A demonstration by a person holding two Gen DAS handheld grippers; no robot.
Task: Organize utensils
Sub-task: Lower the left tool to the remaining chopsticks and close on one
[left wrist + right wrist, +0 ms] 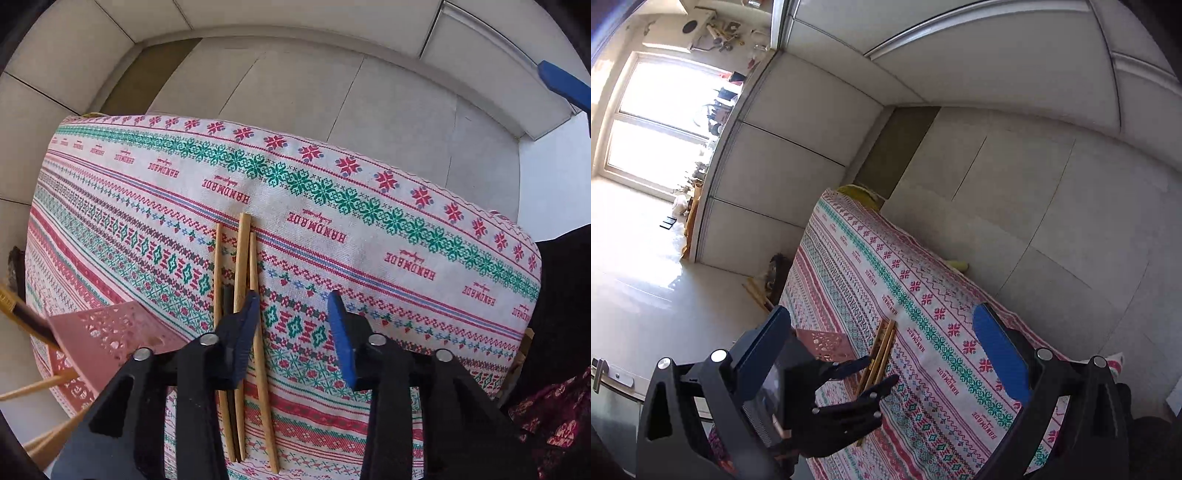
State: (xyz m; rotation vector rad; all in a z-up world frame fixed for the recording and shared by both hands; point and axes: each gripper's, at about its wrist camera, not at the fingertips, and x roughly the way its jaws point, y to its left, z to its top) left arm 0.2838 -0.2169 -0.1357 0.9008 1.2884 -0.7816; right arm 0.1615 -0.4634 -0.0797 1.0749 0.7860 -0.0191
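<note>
Several chopsticks [243, 295] lie bunched on the clothed desk [369, 229] beside a pink holder [107, 332]. The left gripper [295, 332] points down over them, jaws spread, one chopstick between, seemingly to pick it. The right gripper [886, 354] waits, jaws spread, empty.
</note>
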